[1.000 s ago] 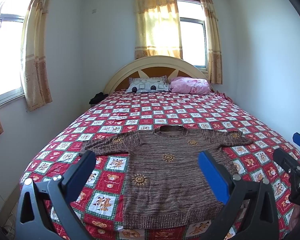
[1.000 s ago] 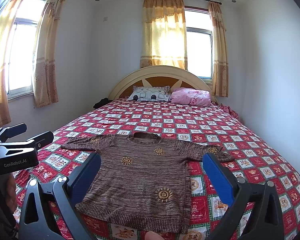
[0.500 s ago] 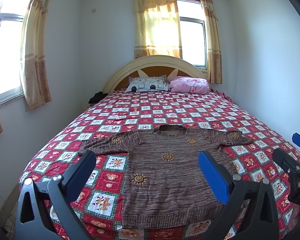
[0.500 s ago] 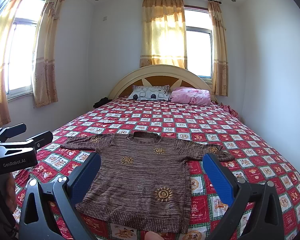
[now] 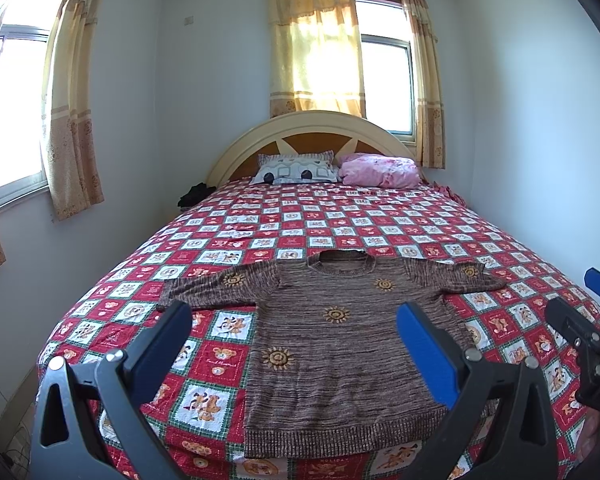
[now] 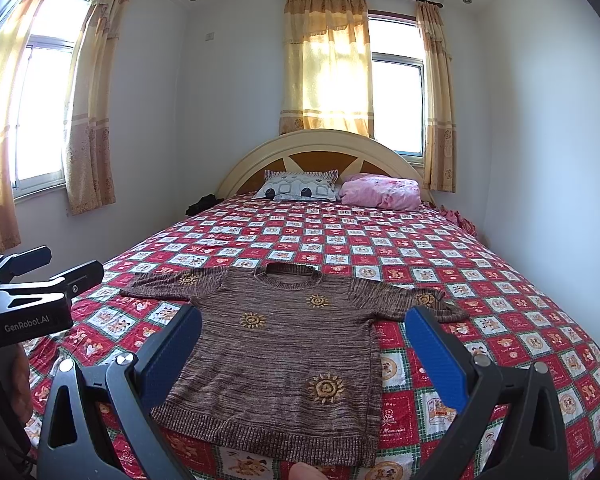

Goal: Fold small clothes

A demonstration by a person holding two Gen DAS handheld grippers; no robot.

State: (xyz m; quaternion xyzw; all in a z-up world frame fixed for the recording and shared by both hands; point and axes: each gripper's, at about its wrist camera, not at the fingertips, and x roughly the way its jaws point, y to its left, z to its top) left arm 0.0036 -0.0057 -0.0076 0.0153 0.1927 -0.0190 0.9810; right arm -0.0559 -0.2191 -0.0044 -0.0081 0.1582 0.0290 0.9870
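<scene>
A brown knit sweater (image 5: 340, 344) (image 6: 284, 340) with yellow sun motifs lies flat, face up, on the near end of the bed, both sleeves spread sideways and its hem toward me. My left gripper (image 5: 294, 322) hovers open above and in front of the hem, nothing between its blue pads. My right gripper (image 6: 302, 326) is also open and empty, held short of the sweater. The right gripper's fingers (image 5: 580, 320) show at the right edge of the left wrist view; the left gripper's body (image 6: 32, 300) shows at the left edge of the right wrist view.
The bed carries a red and white checked bedspread (image 5: 380, 224) (image 6: 420, 248). A patterned pillow (image 5: 296, 168) and a pink bundle (image 5: 380, 170) lie by the headboard. Something dark (image 5: 196, 194) sits at the bed's far left corner. Walls run close along both sides.
Both views have shifted very slightly; the sweater and grippers stay as they were.
</scene>
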